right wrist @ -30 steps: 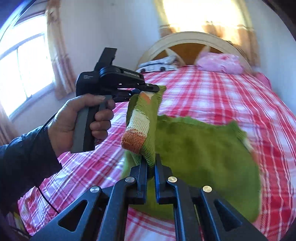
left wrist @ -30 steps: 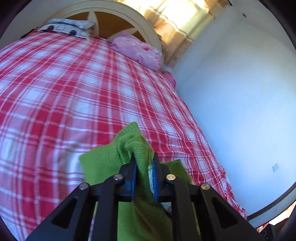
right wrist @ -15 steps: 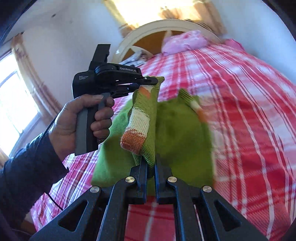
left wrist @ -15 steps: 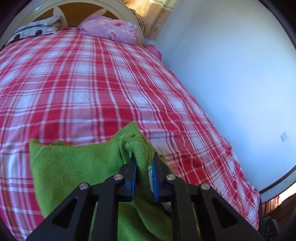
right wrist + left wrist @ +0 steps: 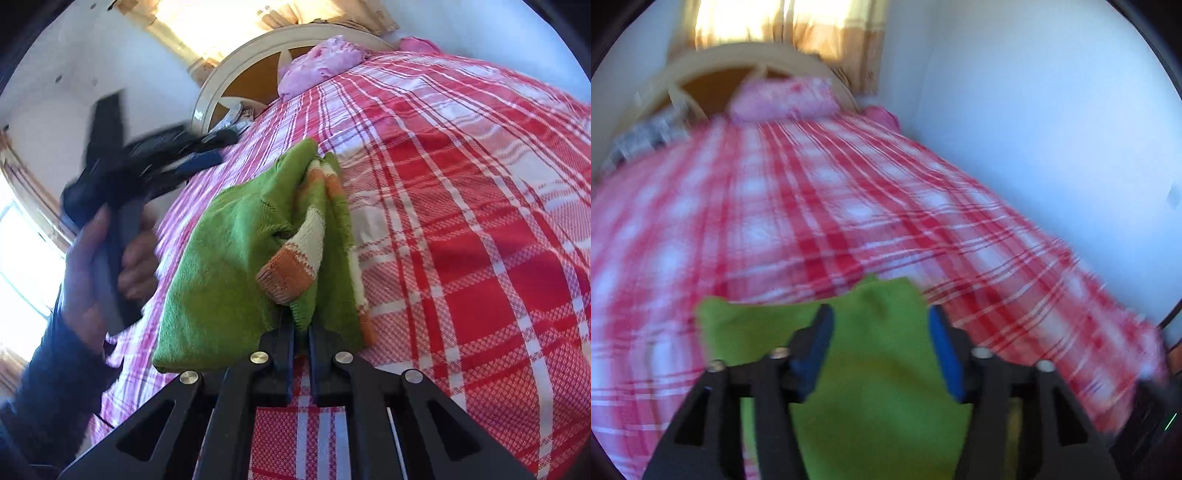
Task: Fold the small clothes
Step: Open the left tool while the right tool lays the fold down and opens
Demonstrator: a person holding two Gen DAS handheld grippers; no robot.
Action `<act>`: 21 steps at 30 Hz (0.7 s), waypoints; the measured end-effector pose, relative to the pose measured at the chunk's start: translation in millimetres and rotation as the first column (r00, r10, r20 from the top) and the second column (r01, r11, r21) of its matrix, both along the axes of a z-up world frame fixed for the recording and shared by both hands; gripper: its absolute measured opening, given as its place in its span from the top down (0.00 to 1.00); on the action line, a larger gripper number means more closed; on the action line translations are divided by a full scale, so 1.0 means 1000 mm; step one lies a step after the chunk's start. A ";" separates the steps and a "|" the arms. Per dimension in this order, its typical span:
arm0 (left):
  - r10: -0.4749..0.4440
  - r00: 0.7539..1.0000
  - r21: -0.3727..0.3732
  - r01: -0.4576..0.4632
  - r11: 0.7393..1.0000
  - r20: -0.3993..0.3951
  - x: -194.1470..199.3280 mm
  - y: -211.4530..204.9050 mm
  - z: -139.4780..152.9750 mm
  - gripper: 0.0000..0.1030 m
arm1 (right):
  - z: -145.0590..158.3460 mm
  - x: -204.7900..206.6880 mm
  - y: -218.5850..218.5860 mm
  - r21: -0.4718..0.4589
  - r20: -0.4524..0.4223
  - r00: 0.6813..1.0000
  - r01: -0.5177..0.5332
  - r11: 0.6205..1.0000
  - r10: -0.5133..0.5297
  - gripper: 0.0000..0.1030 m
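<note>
Released since half a second ago: left gripper [image 5: 879, 343], jaws now spread wide, nothing between the blue pads [image 5: 940, 350], the green sweater [image 5: 875, 369] lying flat beneath and just ahead of them. Right gripper [image 5: 301, 330]: clenched on a fold of the same sweater, the orange-and-cream cuff [image 5: 291, 267] drooping just above its tips. Beyond: red plaid bedspread [image 5: 461, 221], pink pillow [image 5: 321, 64], cream headboard [image 5: 236, 70].
</note>
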State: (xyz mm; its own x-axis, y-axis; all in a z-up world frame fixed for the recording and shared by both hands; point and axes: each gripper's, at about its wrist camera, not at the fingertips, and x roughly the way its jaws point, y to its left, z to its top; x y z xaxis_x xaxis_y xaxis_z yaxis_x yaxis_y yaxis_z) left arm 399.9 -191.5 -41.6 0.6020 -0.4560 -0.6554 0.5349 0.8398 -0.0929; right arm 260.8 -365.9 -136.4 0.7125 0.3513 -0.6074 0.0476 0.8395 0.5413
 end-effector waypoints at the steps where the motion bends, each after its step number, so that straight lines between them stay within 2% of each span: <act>1: 0.008 1.000 0.024 -0.009 1.000 0.021 -0.006 0.007 -0.001 0.35 | 0.001 -0.001 -0.001 0.002 0.002 1.000 0.004 1.000 -0.004 0.94; 4: 0.048 0.997 0.101 -0.054 0.993 0.060 -0.032 0.036 -0.017 0.31 | 0.010 -0.008 -0.007 -0.008 0.017 0.999 0.027 1.000 -0.027 0.88; 6: 0.073 0.995 0.129 -0.081 0.988 0.065 -0.041 0.049 -0.029 0.31 | 0.027 -0.014 -0.012 -0.073 0.057 0.995 0.082 0.994 -0.078 0.58; 8: 0.110 0.993 0.137 -0.117 0.984 0.052 -0.047 0.061 -0.043 0.31 | 0.045 -0.016 -0.014 -0.109 0.112 0.988 0.118 0.987 -0.105 0.54; 12: 0.131 0.991 0.050 -0.130 0.990 -0.021 -0.053 0.071 -0.056 0.31 | 0.071 0.018 0.002 -0.152 0.130 0.991 0.040 0.988 -0.020 0.54; 15: 0.130 0.991 0.015 -0.129 0.991 -0.045 -0.053 0.068 -0.059 0.27 | 0.064 0.059 0.016 -0.147 0.058 0.997 -0.041 0.988 0.050 0.54; 18: 0.129 0.990 0.004 -0.129 0.992 -0.058 -0.055 0.066 -0.065 0.27 | 0.043 0.100 0.020 -0.093 -0.032 0.996 -0.081 0.992 0.078 0.56; 19: 0.132 0.989 -0.001 -0.132 0.991 -0.060 -0.057 0.067 -0.067 0.27 | 0.036 0.109 0.020 -0.084 -0.063 0.994 -0.089 0.992 0.084 0.65; 20: 0.134 0.989 -0.009 -0.135 0.991 -0.065 -0.058 0.069 -0.069 0.25 | 0.029 0.114 0.020 -0.100 -0.090 0.994 -0.074 0.992 0.065 0.91; 21: 0.136 0.988 -0.025 -0.138 0.990 -0.074 -0.058 0.071 -0.070 0.24 | 0.026 0.115 0.018 -0.093 -0.097 0.994 -0.060 0.994 0.051 0.91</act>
State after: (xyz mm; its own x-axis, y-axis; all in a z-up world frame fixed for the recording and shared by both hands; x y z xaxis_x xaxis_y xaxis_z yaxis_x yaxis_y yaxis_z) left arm 341.6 -120.6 -111.7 0.6122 -0.3924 -0.6865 0.4057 0.9011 -0.1532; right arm 375.5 -348.2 -110.1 0.6314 0.3254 -0.7039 0.0467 0.8901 0.4534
